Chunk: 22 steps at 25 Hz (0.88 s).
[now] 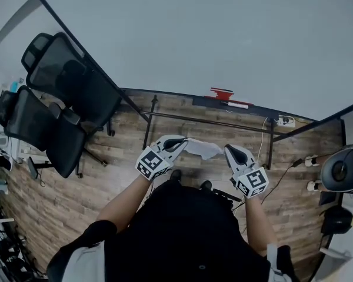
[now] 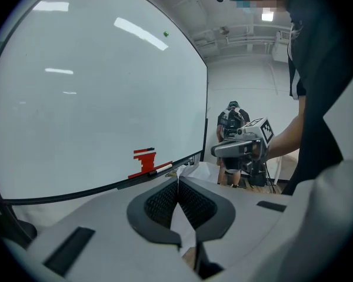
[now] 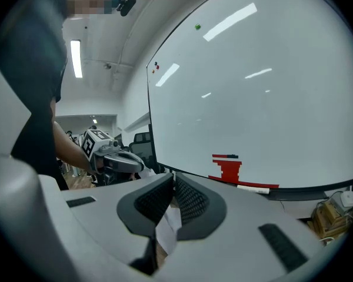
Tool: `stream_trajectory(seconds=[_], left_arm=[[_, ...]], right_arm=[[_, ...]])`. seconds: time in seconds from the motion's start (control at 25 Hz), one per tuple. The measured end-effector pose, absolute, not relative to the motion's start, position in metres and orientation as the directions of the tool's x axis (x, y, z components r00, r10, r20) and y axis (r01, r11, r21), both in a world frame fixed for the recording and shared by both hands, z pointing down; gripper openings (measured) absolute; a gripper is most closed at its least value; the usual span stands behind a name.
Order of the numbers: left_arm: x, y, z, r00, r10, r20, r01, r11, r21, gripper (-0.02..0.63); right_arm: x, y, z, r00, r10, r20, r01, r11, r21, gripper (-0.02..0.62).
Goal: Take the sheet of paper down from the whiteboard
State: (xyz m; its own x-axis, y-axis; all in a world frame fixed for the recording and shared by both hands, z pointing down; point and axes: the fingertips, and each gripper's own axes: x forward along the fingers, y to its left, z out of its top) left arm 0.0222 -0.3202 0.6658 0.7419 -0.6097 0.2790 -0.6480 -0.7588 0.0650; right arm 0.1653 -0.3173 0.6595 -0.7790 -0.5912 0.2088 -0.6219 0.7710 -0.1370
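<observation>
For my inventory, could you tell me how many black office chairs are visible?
2 black mesh office chairs, head view's left: one by the whiteboard, one below it; others may be hidden.

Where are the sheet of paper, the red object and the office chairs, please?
sheet of paper point(image 1: 203, 148): head view, the middle of its crumpled span.
red object point(image 1: 222, 94): head view, its middle.
office chairs point(image 1: 76, 81): head view, the upper chair's mesh back.

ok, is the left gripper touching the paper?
Touching. The left gripper view shows the left gripper with its jaws shut on the paper; the sheet's white edge is pinched between the pads.
</observation>
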Motion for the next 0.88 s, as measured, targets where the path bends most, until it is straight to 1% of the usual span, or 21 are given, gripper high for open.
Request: stream_trajectory(seconds=[0.32,0.64,0.88], left_arm=[[0.025,-0.315,0.653,0.761,-0.601,0.243,-0.635,-0.767,0.092,0.012],[0.029,-0.301,0.659,0.76,-0.606,0.234,-0.641,-0.76,0.112,0.012],[0.039,-0.293,0.661,0.753,-0.619,0.223,-0.651,-0.749,0.121,0.012]], right_arm=[[0.164,-0.321,0.65,-0.781,-0.59,0.202,-0.615,0.783,-0.09,0.025],[0.171,-0.309,0.657,-0.775,-0.589,0.227,-0.621,0.777,-0.105,0.025],[0.177,-0.301,0.657,-0.776,-0.594,0.21,-0.622,0.776,-0.105,0.025]])
